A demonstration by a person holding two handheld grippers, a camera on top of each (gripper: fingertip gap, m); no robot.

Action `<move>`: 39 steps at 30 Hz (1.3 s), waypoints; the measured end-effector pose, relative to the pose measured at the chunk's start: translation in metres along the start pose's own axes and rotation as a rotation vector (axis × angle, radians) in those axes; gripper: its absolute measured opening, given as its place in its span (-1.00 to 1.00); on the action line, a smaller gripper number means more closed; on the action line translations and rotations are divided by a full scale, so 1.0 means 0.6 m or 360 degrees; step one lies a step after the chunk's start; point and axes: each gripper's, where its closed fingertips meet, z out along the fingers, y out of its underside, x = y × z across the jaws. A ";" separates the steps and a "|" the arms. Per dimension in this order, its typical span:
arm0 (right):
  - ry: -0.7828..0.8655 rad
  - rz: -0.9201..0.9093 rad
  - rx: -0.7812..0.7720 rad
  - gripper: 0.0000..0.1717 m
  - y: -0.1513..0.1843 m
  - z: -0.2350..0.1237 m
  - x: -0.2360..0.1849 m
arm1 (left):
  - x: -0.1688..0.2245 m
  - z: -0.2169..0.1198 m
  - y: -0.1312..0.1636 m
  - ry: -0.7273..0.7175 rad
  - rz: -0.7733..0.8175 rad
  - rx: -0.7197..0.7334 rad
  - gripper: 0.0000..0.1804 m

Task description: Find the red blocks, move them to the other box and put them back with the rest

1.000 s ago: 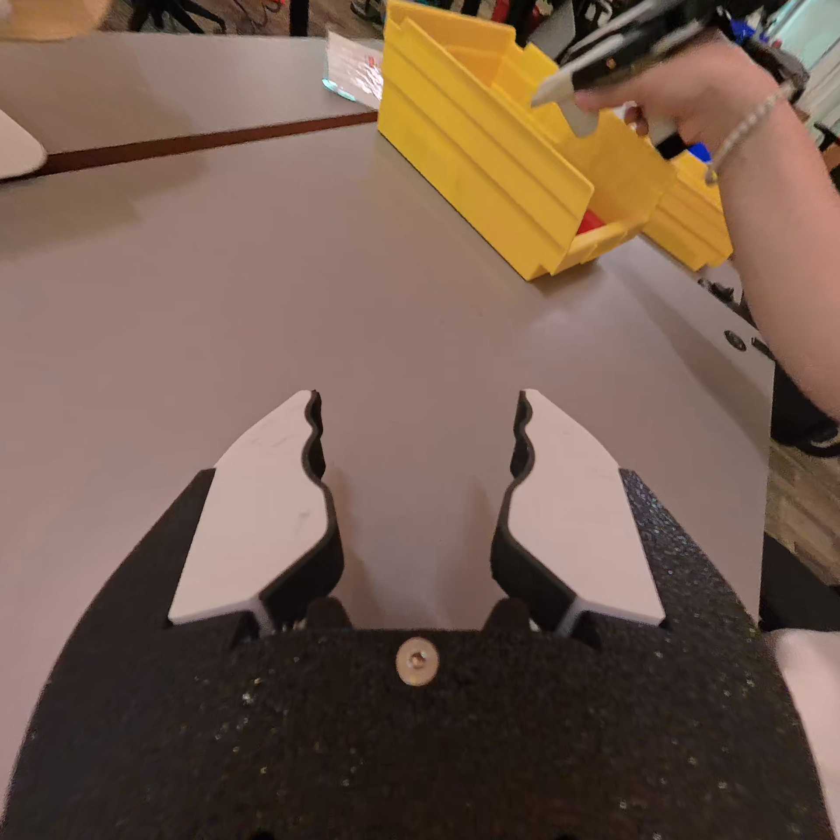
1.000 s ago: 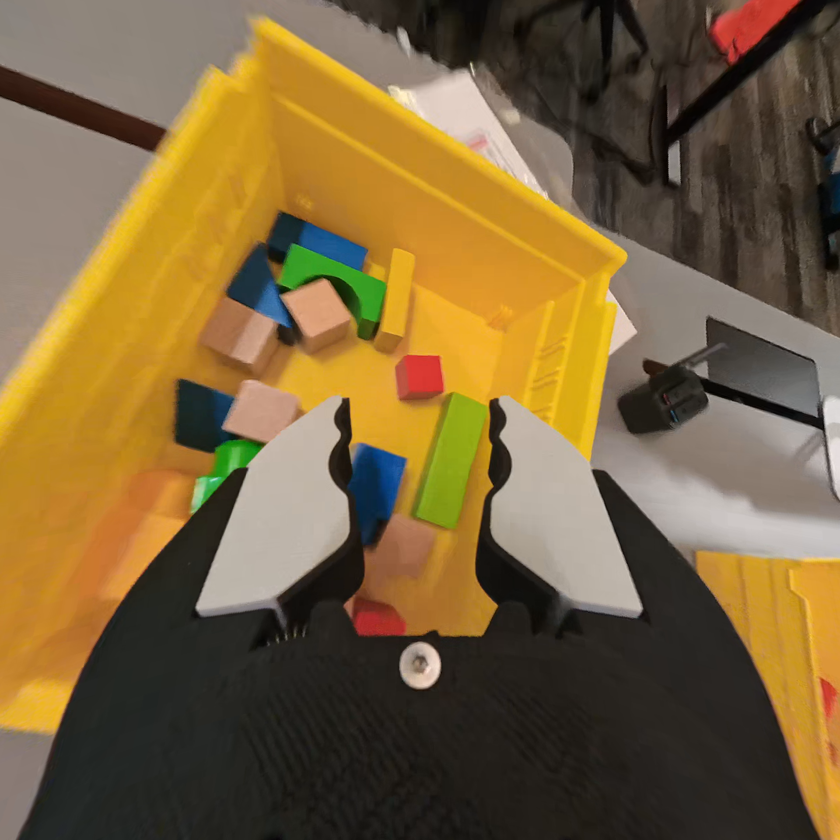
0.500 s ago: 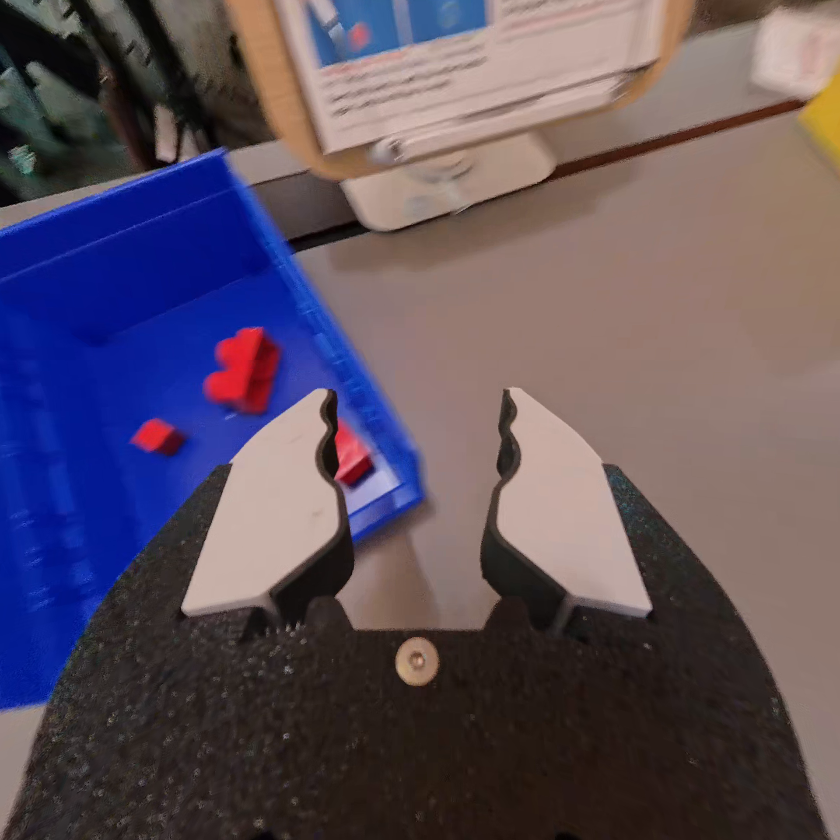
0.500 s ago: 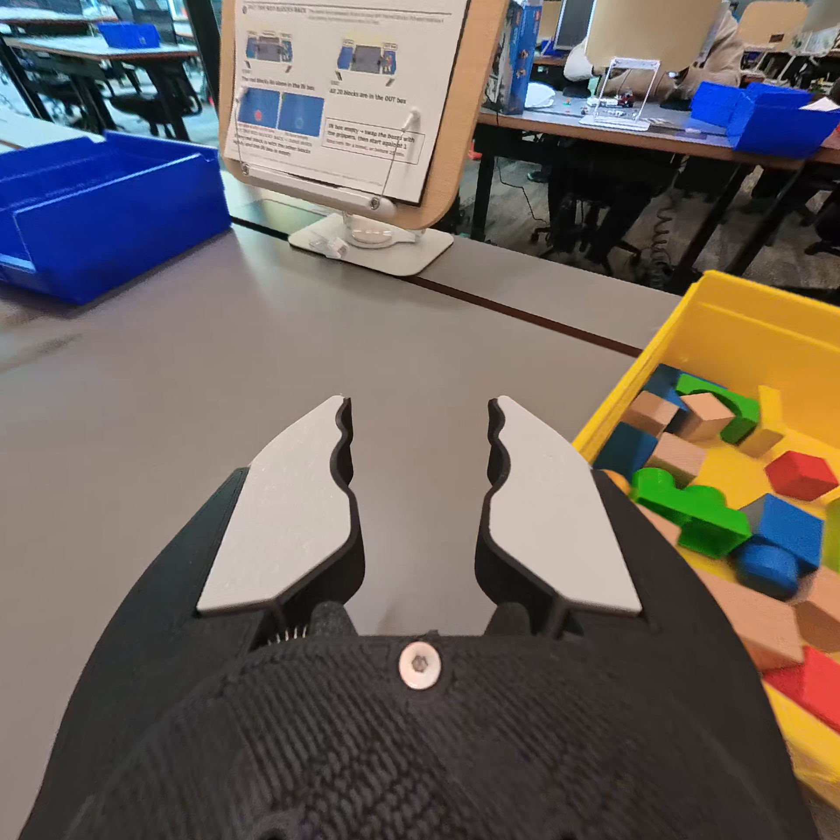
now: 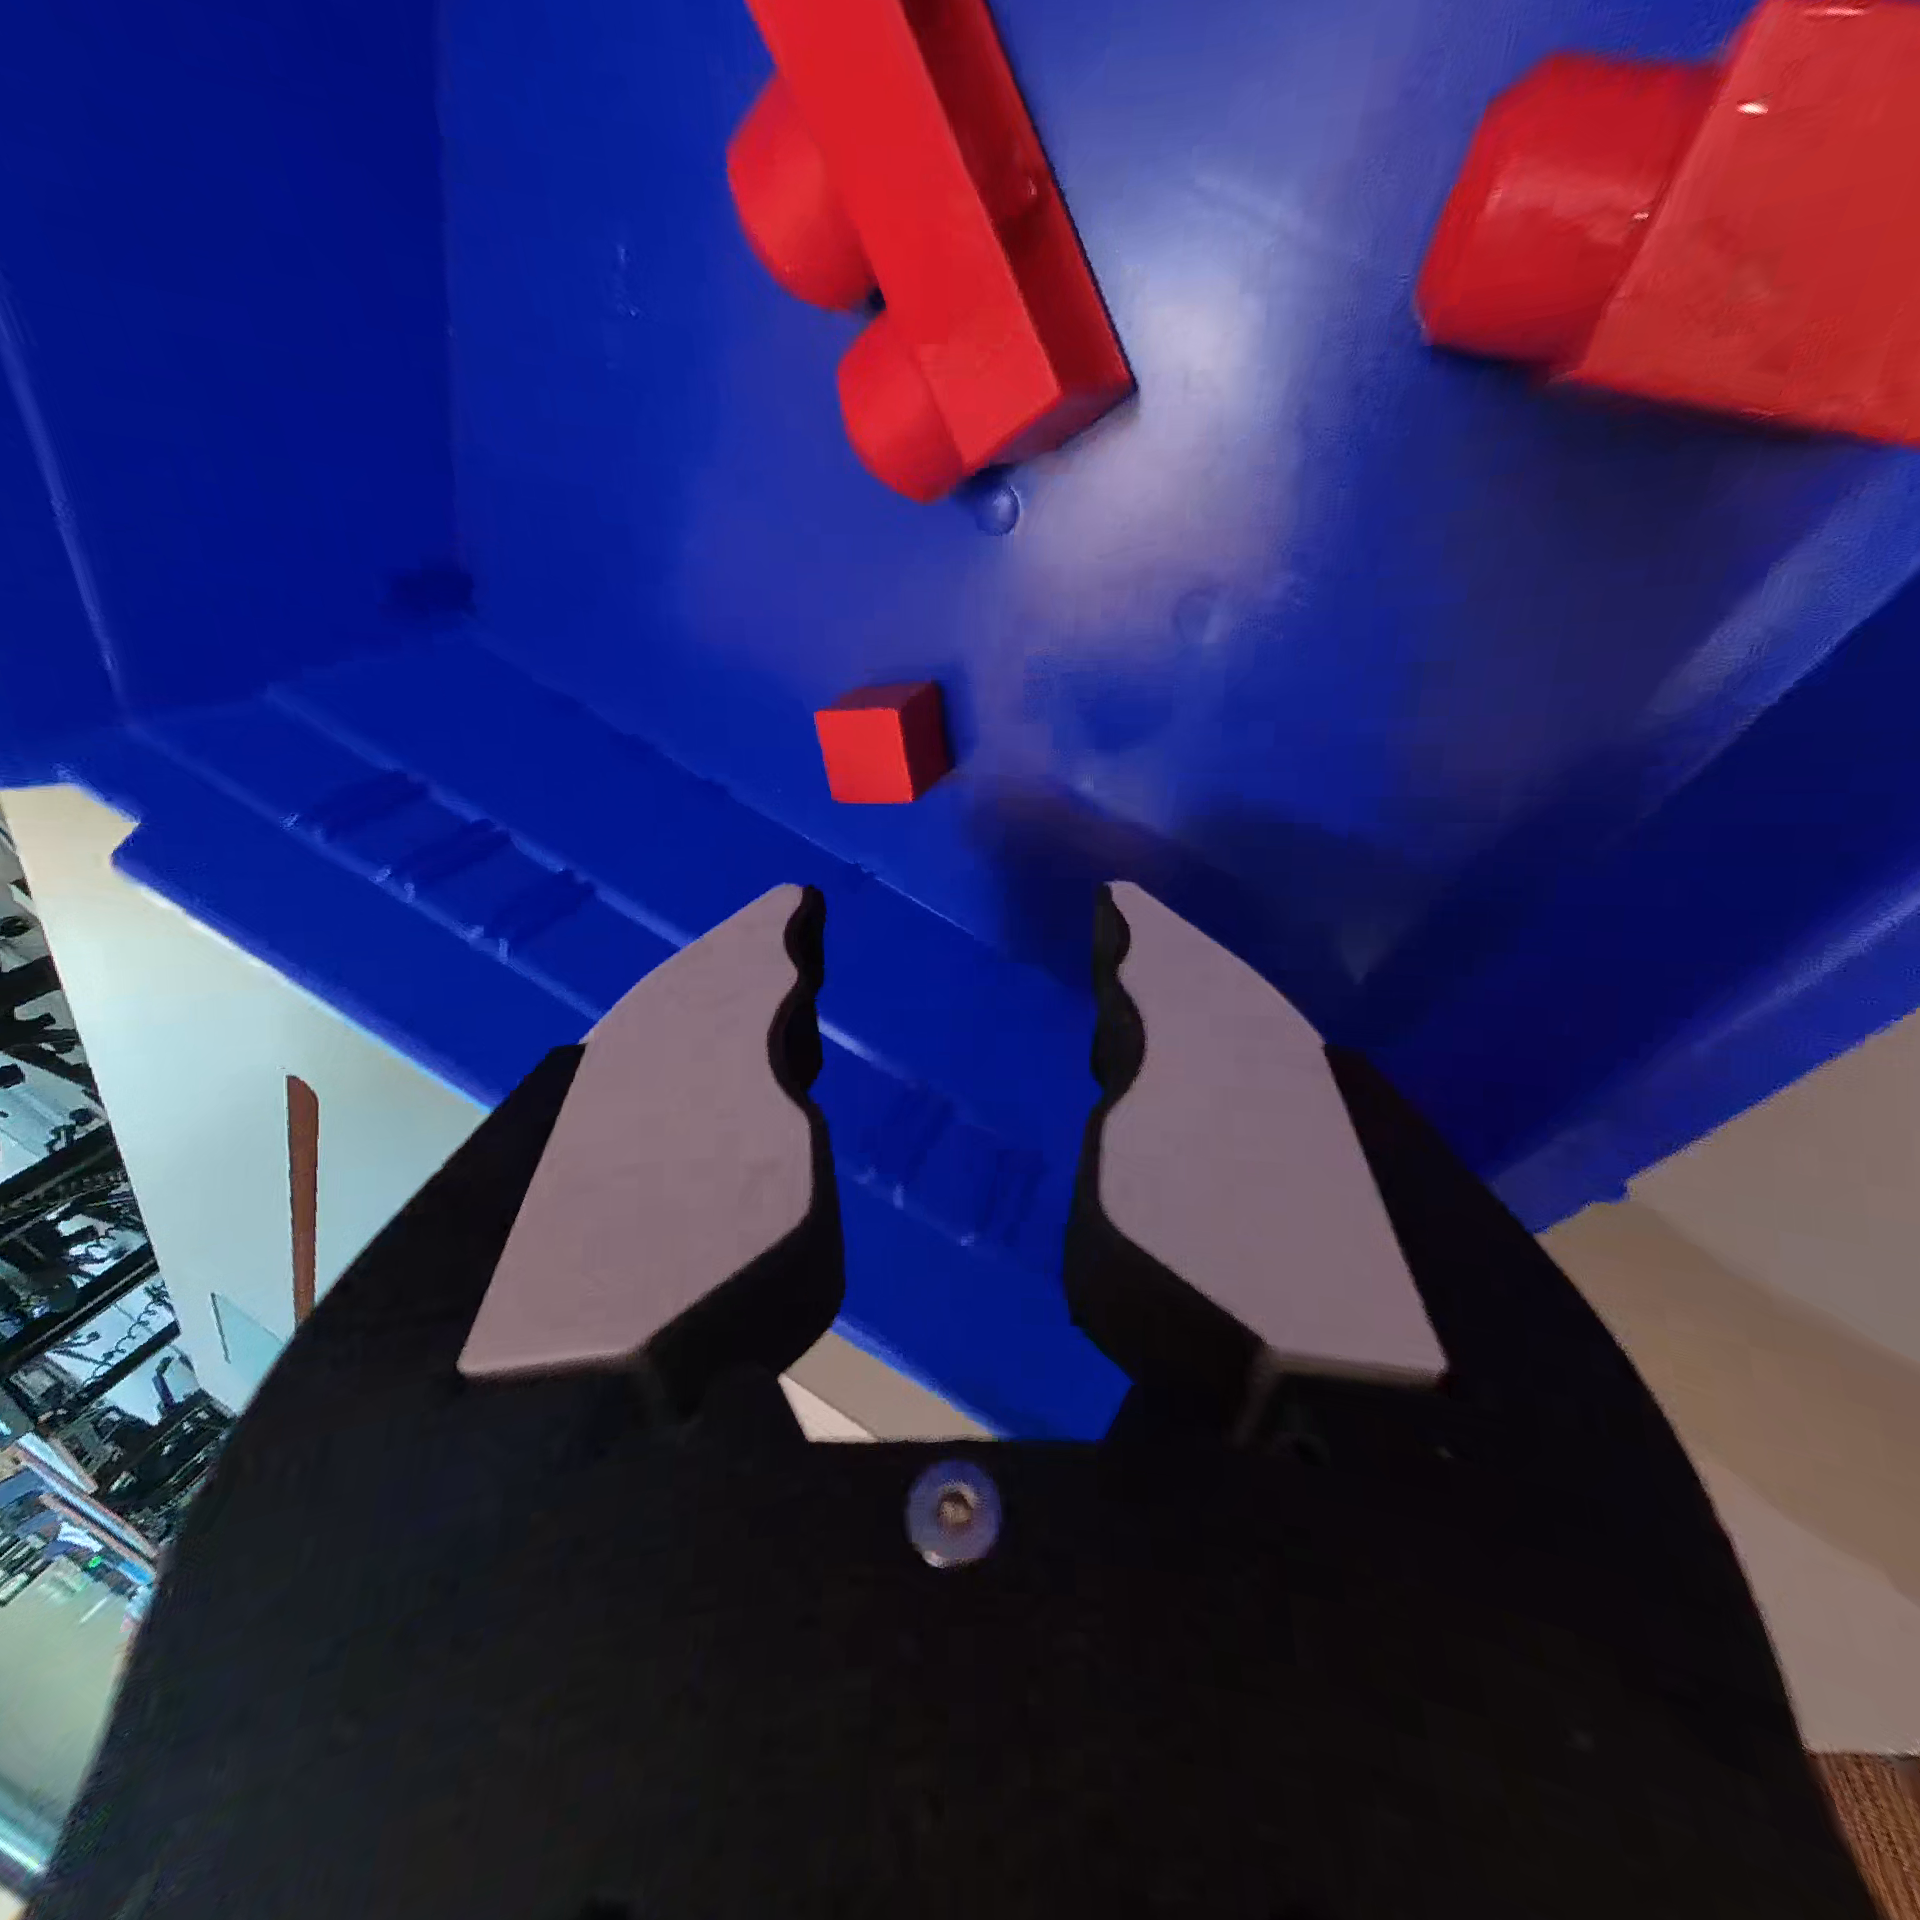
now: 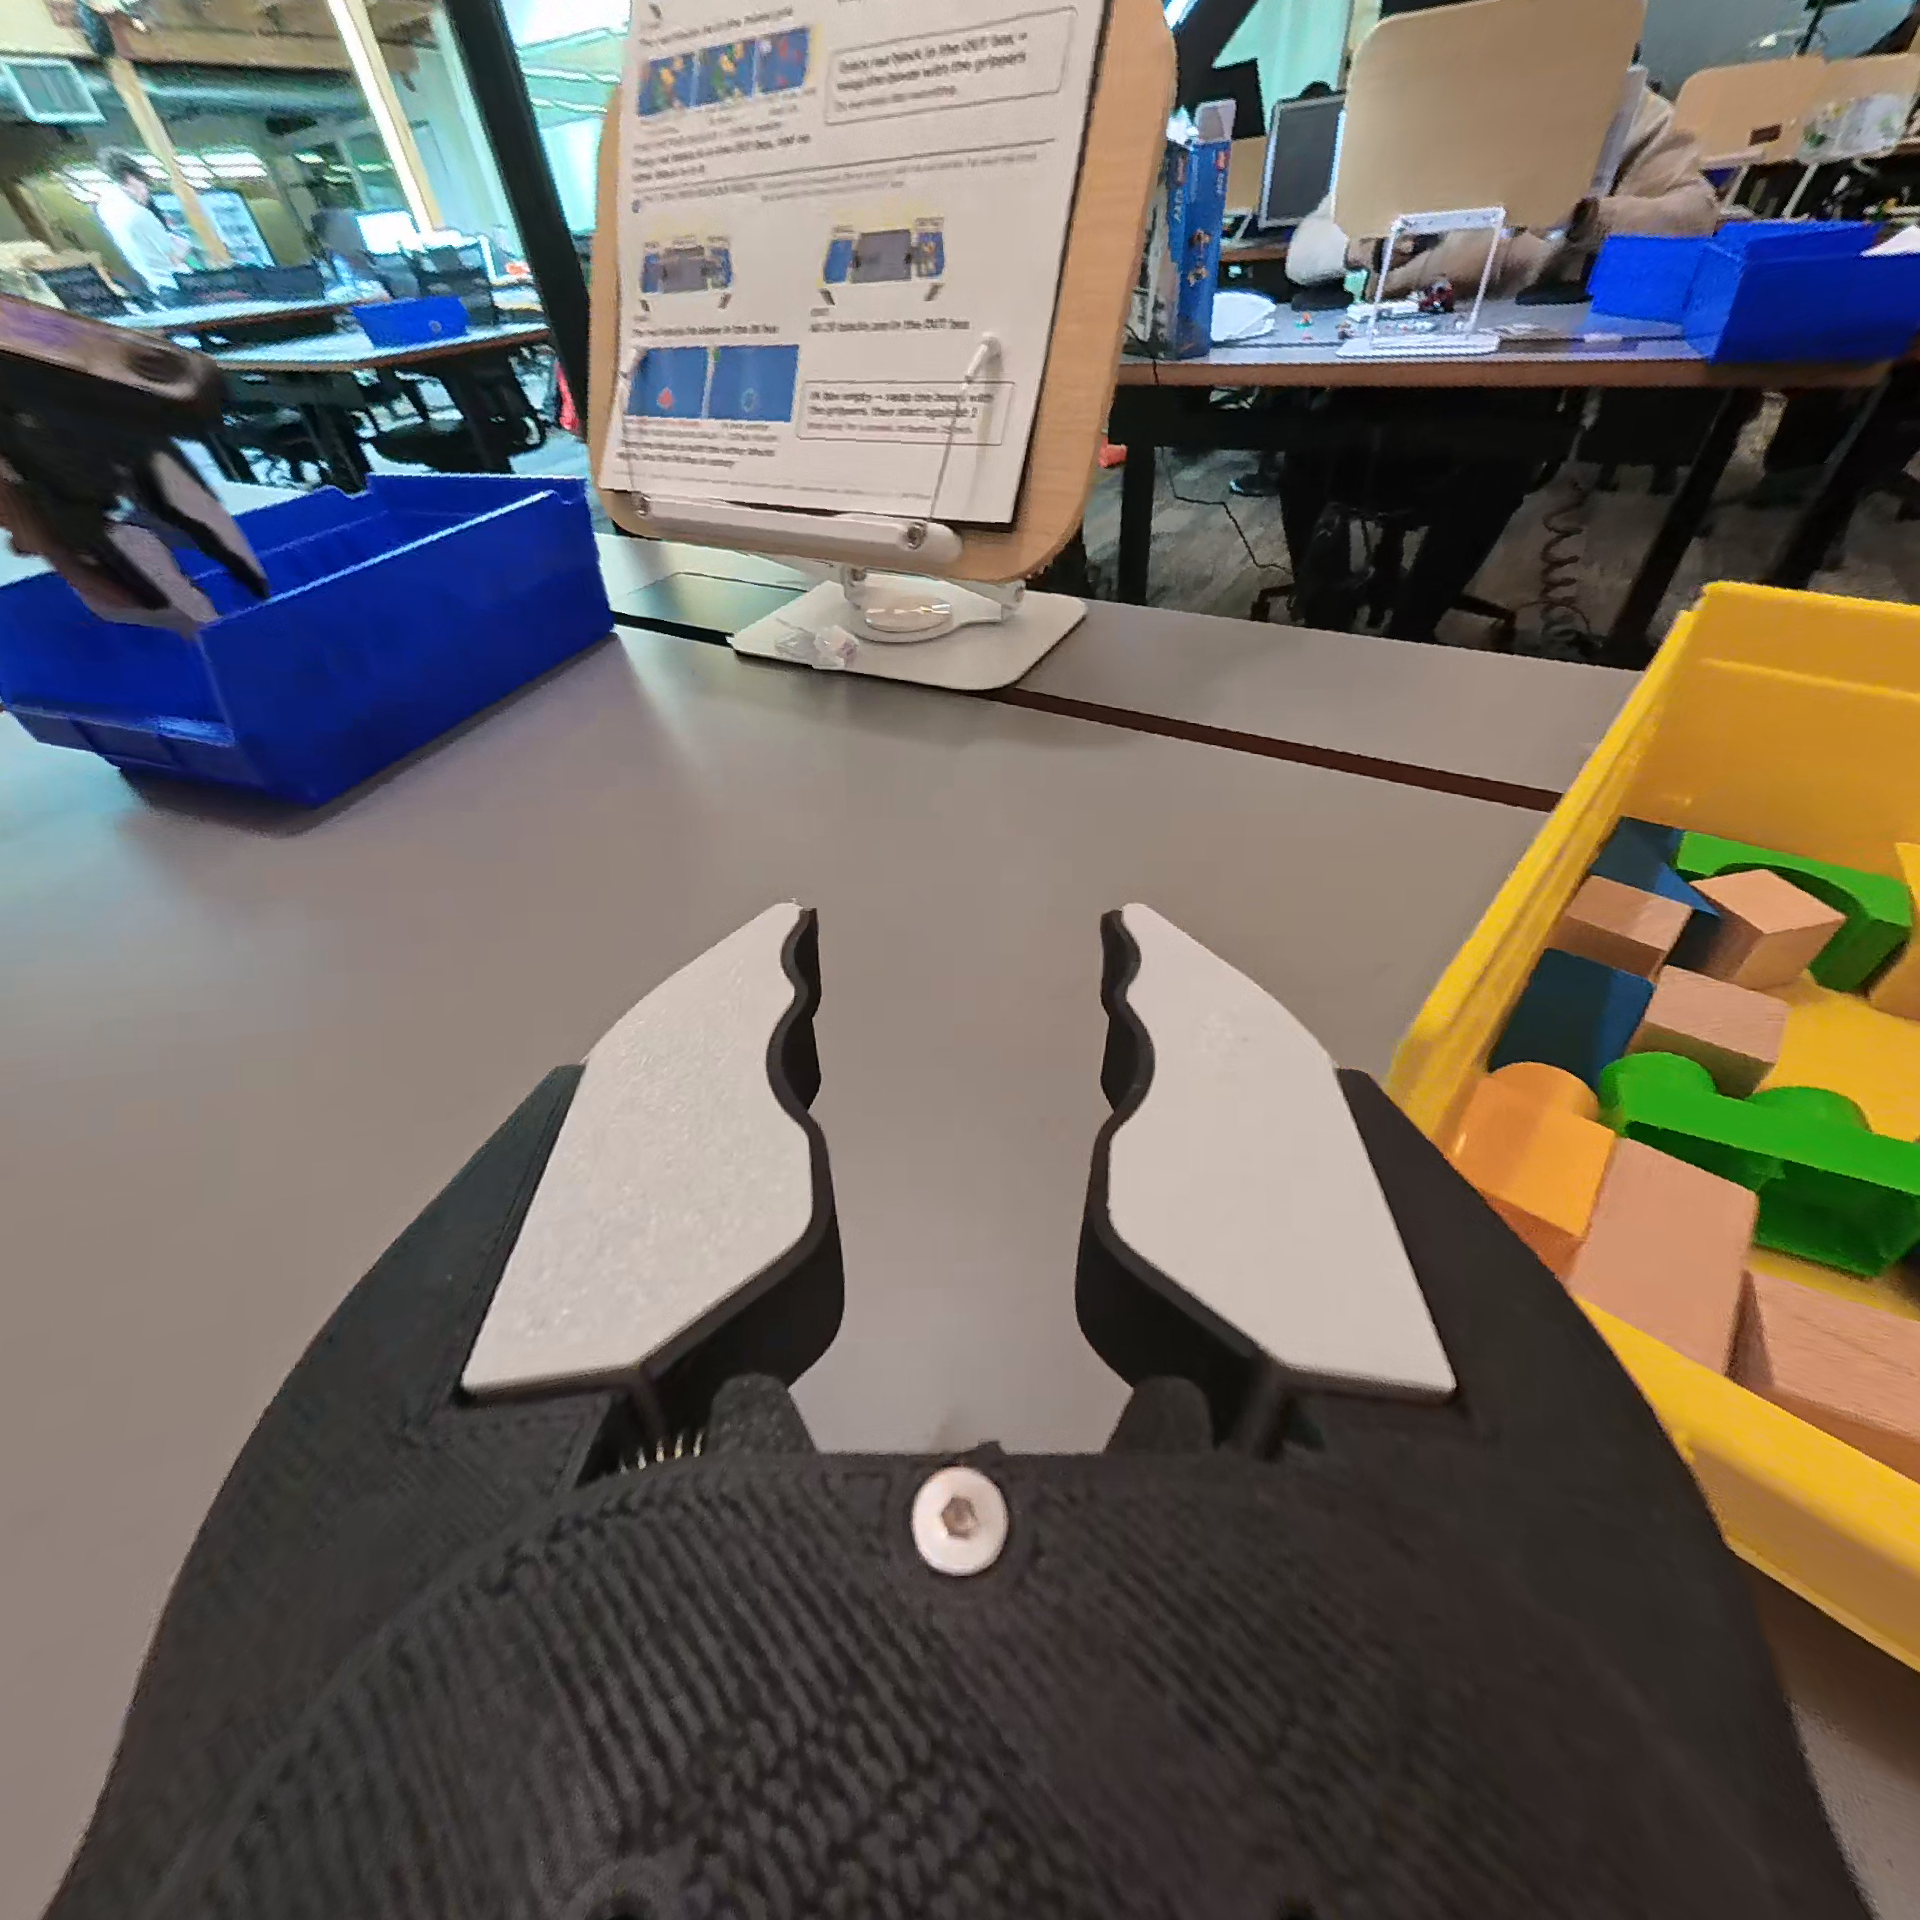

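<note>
My left gripper (image 5: 956, 914) hangs over the blue box (image 5: 312, 852), jaws apart and empty. The small red cube (image 5: 881, 744) lies just ahead of the tips, slightly toward the left finger (image 5: 665, 1122). I would nudge forward and a touch left, then straddle it squarely before squeezing. Two bigger red blocks (image 5: 935, 260) sit farther ahead, the right one (image 5: 1714, 229) cut off at the frame edge. My right gripper (image 6: 958, 920) waits open over bare table (image 6: 416, 987); the yellow box (image 6: 1496, 966) beside it probably hides more blocks.
</note>
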 end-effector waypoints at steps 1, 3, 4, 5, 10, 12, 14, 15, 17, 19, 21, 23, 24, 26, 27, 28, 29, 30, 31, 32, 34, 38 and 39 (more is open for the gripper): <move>-0.0006 -0.0006 0.0013 -0.39 -0.003 0.000 -0.003 | -0.004 0.007 -0.003 0.0025 0.0002 -0.0020 -0.46; -0.0009 -0.0037 0.0031 -0.39 -0.011 0.000 -0.009 | -0.012 0.019 -0.010 0.0067 0.0015 -0.0071 -0.46; -0.0014 -0.0061 0.0041 -0.39 -0.014 0.000 -0.013 | -0.016 0.025 -0.013 0.0070 0.0033 -0.0095 -0.46; -0.0015 -0.0084 0.0049 -0.39 -0.017 0.000 -0.016 | -0.019 0.031 -0.017 0.0073 0.0058 -0.0120 -0.48; -0.0051 -0.0159 0.0018 -0.37 -0.010 0.000 -0.031 | -0.029 0.060 -0.013 0.0106 0.0063 -0.0263 -0.52; -0.0064 -0.0187 0.0006 -0.36 -0.006 -0.002 -0.035 | -0.027 0.068 -0.016 0.0154 0.0010 -0.0245 -0.57; -0.0062 -0.0201 0.0001 -0.35 -0.002 -0.003 -0.034 | -0.028 0.075 -0.017 0.0159 -0.0016 -0.0237 -0.62; -0.0068 -0.0202 -0.0002 -0.35 0.000 -0.003 -0.034 | -0.030 0.078 -0.014 0.0148 -0.0019 -0.0251 -0.65; -0.0084 -0.0197 0.0000 -0.35 0.002 -0.001 -0.036 | -0.029 0.083 -0.008 0.0141 -0.0022 -0.0284 -0.71; -0.0090 -0.0193 0.0001 -0.36 0.004 0.001 -0.037 | -0.028 0.082 -0.007 0.0134 -0.0042 -0.0285 -0.73; -0.0093 -0.0207 0.0006 -0.37 0.005 0.004 -0.039 | -0.030 0.069 -0.011 0.0122 -0.0085 -0.0262 -0.75; -0.0098 -0.0243 0.0016 -0.37 0.005 0.009 -0.045 | -0.034 0.039 -0.028 0.0085 -0.0143 -0.0133 -0.76; -0.0111 -0.0267 0.0011 -0.35 0.005 0.012 -0.050 | -0.032 0.017 -0.044 0.0096 -0.0201 -0.0016 -0.76; -0.0152 -0.0358 0.0013 -0.28 0.002 0.018 -0.066 | -0.014 -0.040 -0.089 0.0186 -0.0341 0.0319 -0.76; -0.0150 -0.0421 0.0043 -0.25 -0.006 0.021 -0.073 | -0.001 -0.075 -0.113 0.0247 -0.0399 0.0499 -0.76; -0.0159 -0.0496 0.0085 -0.21 -0.017 0.025 -0.083 | 0.014 -0.111 -0.136 0.0299 -0.0450 0.0672 -0.76; -0.0184 -0.0583 0.0122 -0.17 -0.027 0.029 -0.097 | 0.033 -0.147 -0.158 0.0362 -0.0499 0.0837 -0.76; -0.0195 -0.0678 0.0152 -0.15 -0.038 0.035 -0.110 | 0.056 -0.184 -0.180 0.0447 -0.0544 0.0993 -0.76; -0.0213 -0.0788 0.0174 -0.15 -0.047 0.042 -0.125 | 0.082 -0.218 -0.202 0.0540 -0.0587 0.1140 -0.76; -0.0238 -0.0905 0.0193 -0.14 -0.055 0.049 -0.141 | 0.110 -0.249 -0.223 0.0644 -0.0631 0.1269 -0.76; -0.0291 -0.1135 0.0235 -0.11 -0.070 0.065 -0.175 | 0.177 -0.300 -0.261 0.0904 -0.0662 0.1466 -0.76; -0.0514 -0.1384 0.0368 -0.14 -0.094 0.091 -0.250 | 0.310 -0.366 -0.325 0.1368 -0.0570 0.1698 -0.77; -0.0617 -0.1404 0.0383 -0.17 -0.093 0.095 -0.270 | 0.338 -0.376 -0.339 0.1479 -0.0550 0.1725 -0.76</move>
